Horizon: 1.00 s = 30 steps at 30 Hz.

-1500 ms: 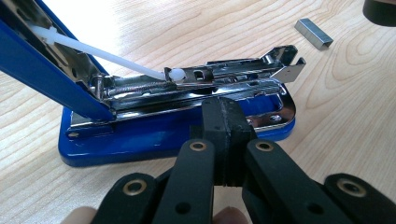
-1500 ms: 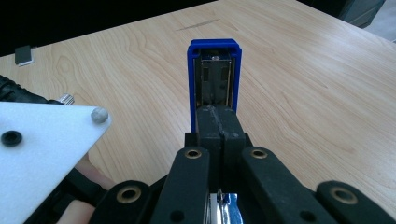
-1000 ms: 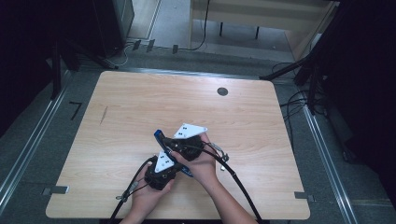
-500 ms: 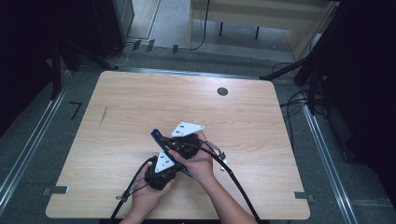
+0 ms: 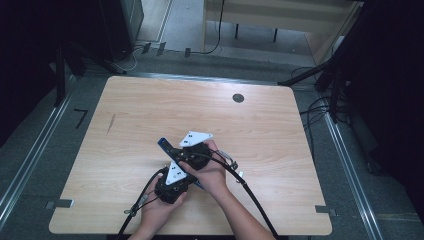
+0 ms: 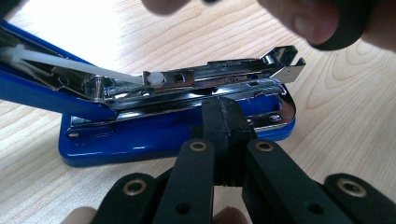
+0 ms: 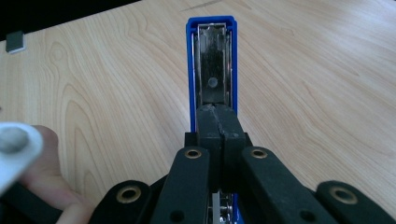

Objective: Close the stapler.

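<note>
Blue stapler (image 6: 154, 135) lies opened near the counter's (image 5: 280, 130) front edge | left tongs (image 6: 227, 123) pressed together against its base | right tongs (image 7: 219, 123) pressed together on the raised top cover | advice: brace base firmly, ease cover gently.

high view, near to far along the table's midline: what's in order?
left gripper → right gripper → blue stapler → bare wooden table → round dark grommet near the far edge.
</note>
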Each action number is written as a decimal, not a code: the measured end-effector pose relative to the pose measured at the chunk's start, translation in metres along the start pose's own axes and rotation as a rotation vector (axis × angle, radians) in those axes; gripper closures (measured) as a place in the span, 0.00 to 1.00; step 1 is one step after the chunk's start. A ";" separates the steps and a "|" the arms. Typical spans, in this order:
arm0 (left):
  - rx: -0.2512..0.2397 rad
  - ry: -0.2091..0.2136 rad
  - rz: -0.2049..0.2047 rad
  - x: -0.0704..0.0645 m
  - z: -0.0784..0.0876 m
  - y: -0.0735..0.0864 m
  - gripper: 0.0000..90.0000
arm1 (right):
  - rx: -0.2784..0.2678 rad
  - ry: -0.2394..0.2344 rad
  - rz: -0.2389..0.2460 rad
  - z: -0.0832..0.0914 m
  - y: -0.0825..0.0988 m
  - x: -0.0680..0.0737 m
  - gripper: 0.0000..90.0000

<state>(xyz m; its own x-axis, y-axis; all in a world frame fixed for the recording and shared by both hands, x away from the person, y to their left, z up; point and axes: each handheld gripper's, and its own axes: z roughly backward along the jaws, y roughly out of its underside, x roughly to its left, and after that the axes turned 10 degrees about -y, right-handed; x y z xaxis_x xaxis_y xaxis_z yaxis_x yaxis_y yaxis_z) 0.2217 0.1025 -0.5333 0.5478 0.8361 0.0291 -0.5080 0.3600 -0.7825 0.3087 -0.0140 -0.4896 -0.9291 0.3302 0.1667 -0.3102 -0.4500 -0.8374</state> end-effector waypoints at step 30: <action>0.000 -0.001 -0.007 0.000 0.000 0.000 1.00 | 0.144 0.015 -0.024 -0.021 -0.004 -0.004 1.00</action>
<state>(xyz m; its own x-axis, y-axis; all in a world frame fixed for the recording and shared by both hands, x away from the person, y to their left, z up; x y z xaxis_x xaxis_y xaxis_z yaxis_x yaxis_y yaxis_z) 0.2220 0.1025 -0.5331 0.5506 0.8340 0.0357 -0.5038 0.3661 -0.7824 0.3177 0.0034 -0.4980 -0.9182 0.3544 0.1770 -0.3591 -0.5560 -0.7496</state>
